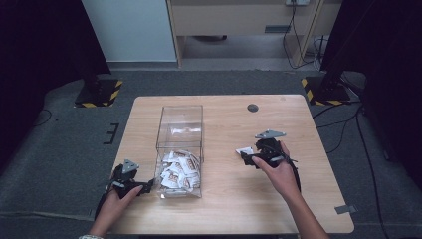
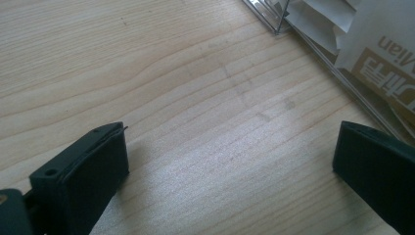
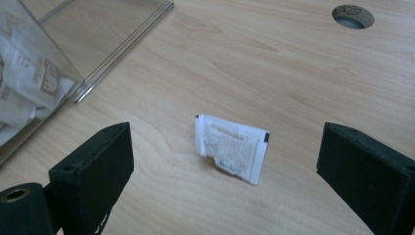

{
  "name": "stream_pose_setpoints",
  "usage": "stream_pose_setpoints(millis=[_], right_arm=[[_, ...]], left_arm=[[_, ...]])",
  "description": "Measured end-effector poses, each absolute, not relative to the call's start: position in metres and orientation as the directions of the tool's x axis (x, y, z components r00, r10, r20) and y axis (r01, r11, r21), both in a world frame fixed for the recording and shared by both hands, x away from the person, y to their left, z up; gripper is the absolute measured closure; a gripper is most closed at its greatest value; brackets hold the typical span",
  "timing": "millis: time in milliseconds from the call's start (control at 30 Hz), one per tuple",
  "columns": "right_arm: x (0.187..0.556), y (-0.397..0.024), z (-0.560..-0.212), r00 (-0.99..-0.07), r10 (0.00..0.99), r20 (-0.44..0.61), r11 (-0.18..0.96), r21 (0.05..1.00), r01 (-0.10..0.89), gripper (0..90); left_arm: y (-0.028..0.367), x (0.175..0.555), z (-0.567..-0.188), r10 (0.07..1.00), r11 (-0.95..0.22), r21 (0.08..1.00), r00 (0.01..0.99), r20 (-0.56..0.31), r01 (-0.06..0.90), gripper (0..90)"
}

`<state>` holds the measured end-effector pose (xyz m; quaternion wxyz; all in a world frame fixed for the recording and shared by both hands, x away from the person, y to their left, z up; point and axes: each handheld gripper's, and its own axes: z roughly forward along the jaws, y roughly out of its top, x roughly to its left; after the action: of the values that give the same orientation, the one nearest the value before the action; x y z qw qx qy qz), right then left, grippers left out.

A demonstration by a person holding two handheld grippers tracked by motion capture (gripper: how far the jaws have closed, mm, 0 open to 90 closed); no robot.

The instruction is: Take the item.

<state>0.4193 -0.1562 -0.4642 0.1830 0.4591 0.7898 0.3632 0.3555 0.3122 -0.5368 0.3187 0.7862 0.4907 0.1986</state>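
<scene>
I saw a pale wood counter with a round grommet hole near its far edge, standing on grey carpet; dark curtains flanked the room and cables trailed at the right. A clear box sat left of centre, packets heaped at its near end. My left tool lay just beside the box's near left corner, jaws wide apart over bare wood. My right tool was spread open too, one white packet lying between its jaws. The packet's print was too blurred to read.
</scene>
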Motion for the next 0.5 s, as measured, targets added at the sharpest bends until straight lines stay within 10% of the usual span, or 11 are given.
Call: stream_pose_setpoints(millis=[500], right_arm=[[0.381, -0.17, -0.484, -0.534, 0.843, 0.061, 0.33, 0.726, 0.603, 6.8]], left_arm=[[0.312, 0.355, -0.537, 0.898, -0.315, 0.696, 0.439, -0.001, 0.645, 0.0]])
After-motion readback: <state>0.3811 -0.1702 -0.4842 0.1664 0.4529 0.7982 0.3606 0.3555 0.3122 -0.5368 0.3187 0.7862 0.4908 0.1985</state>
